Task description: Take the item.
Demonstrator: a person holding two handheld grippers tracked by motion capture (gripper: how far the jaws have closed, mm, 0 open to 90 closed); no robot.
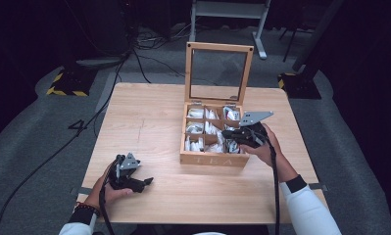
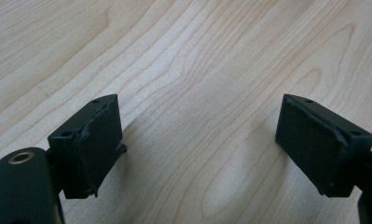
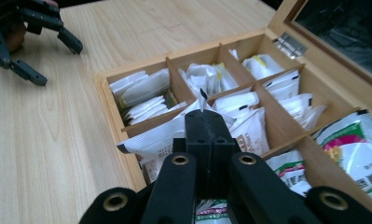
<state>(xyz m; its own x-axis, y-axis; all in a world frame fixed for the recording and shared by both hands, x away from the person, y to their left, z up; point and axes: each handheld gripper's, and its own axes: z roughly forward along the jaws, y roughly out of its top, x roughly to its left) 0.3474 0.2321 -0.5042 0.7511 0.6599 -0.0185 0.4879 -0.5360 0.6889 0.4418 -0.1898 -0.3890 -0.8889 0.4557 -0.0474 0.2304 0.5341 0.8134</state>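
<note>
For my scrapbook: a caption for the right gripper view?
Right gripper pinches a white tea sachet above the open wooden tea box.

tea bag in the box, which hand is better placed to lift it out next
Right. The right gripper is already shut on a tea bag above the tea box, while the left gripper rests open, apart from it.

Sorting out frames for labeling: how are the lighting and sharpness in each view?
High view: table evenly lit, surroundings very dark, slightly soft. Left gripper view: sharp wood grain, soft shadows under the fingers. Right gripper view: tea box clear, the nearest part of the gripper blurred.
</note>
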